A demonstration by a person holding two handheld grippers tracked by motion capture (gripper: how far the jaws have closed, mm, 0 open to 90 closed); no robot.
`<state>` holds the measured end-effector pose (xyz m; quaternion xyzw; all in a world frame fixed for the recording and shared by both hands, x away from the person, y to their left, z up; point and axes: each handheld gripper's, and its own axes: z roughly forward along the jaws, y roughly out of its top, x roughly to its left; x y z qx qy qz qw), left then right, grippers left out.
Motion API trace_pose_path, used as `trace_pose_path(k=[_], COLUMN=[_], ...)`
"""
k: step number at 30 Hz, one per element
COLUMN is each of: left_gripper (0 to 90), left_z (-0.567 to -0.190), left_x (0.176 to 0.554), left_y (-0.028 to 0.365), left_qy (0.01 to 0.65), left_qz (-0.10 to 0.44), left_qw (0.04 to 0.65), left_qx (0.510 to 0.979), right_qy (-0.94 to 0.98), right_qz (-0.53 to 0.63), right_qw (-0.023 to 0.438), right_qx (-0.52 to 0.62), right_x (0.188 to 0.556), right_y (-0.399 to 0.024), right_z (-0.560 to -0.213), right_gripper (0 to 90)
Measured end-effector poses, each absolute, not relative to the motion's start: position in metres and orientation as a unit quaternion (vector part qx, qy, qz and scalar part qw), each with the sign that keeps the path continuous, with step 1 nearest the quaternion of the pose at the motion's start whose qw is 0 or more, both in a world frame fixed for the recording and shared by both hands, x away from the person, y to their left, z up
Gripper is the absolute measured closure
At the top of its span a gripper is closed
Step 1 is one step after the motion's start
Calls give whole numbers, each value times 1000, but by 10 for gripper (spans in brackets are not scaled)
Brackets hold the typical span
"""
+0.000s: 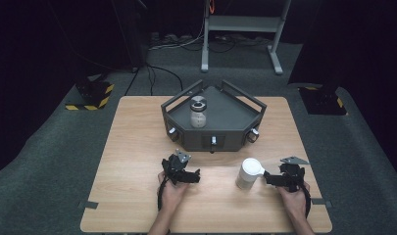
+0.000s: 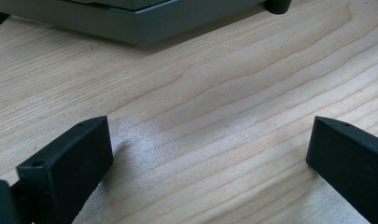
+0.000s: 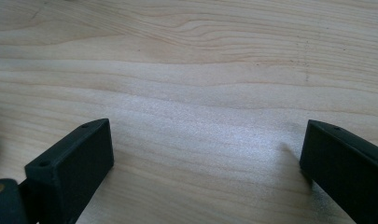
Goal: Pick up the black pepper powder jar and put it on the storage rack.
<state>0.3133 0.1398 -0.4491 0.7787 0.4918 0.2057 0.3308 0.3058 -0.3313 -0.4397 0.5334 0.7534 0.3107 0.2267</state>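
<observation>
Two hand-held grippers rest low on the wooden table, one in each of the person's hands. The left gripper lies near the table's front edge, in front of the dark grey fixture. In the left gripper view its jaws stand wide apart with bare wood grain between them; nothing is gripped. The lower edge of the fixture crosses the top of that view, cut off by the frame, so its upper part cannot be seen there.

The right gripper lies at the front right of the table, pointing toward the white cylindrical container. In the high view its jaw tips are just beside the container; whether they touch it cannot be determined from that angle. In the right gripper view the jaws are spread wide over bare wood and hold nothing. A dark sliver at that view's left edge is too small to identify.

The white cylindrical container stands upright, between the two grippers and nearer the right one, well apart from the fixture.

A small jar with a dark top stands upright on the fixture's upper surface; its contents are hard to make out. Both forearms are cut off by the bottom of the high view.
</observation>
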Motion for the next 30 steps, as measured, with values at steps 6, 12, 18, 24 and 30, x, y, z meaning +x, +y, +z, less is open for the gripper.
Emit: trace_pose_path(k=[6,12,18,24,30], left_gripper=[4,4,4,4,4], left_z=[-449,-449,-449,-449,-449], left_x=[313,313,313,313,313], left_y=[140,140,140,140,140], left_qy=[492,492,492,492,492], left_qz=[206,205,205,205,206], left_qw=[331,331,331,331,331], left_qx=[779,779,779,779,779], right_qy=[763,772,784,795,805], right_qz=[324,334,343,352,360], right_qw=[212,201,190,173,156], right_qx=[517,502,482,463,445], right_x=[302,296,284,278,275], right_y=[-339,-343,-345,-344,-337], right_z=[-434,-431,-428,-428,-431], right_gripper=[25,25,26,29,35])
